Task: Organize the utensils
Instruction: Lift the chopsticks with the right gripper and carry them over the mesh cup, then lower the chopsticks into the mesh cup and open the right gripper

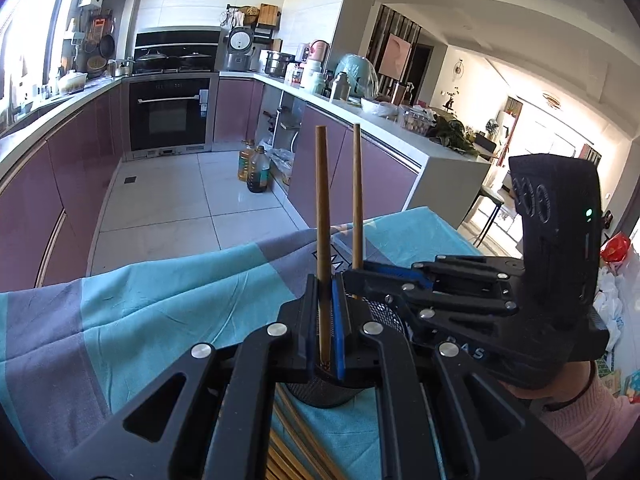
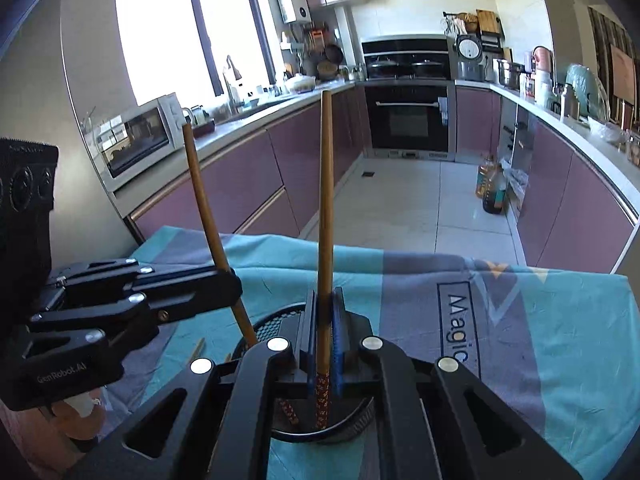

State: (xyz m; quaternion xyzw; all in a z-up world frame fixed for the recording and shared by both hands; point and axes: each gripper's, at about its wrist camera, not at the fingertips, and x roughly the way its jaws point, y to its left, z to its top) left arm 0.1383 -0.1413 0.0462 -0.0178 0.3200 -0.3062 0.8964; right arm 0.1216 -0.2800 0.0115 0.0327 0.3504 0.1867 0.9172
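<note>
Evidently one chopstick was clamped in each gripper, both sticks held near upright over the black mesh holder [image 2: 362,412] on the cloth-covered table [image 2: 560,340]. The left gripper [image 1: 325,320] was closed tight on the left chopstick [image 1: 322,216], whose long axis ran almost vertical, its lower end lost between the pads right above the holder [image 1: 384,312]. The right gripper [image 2: 324,336] was likewise clenched on the right chopstick [image 2: 326,200], whose patterned lower end already reached inside the holder's rim. Seen from the right wrist, the left chopstick [image 2: 208,216] leaned a little, its patterned tip also inside the rim. The two grippers stood just beside each other over the opening, the right seemingly the more centred. A straight descent along each stick's axis was judged to be what remained, with little room between the grippers. Loose chopsticks [image 1: 288,440] lay on the cloth beside the holder, while the table's far edge was well apart
</note>
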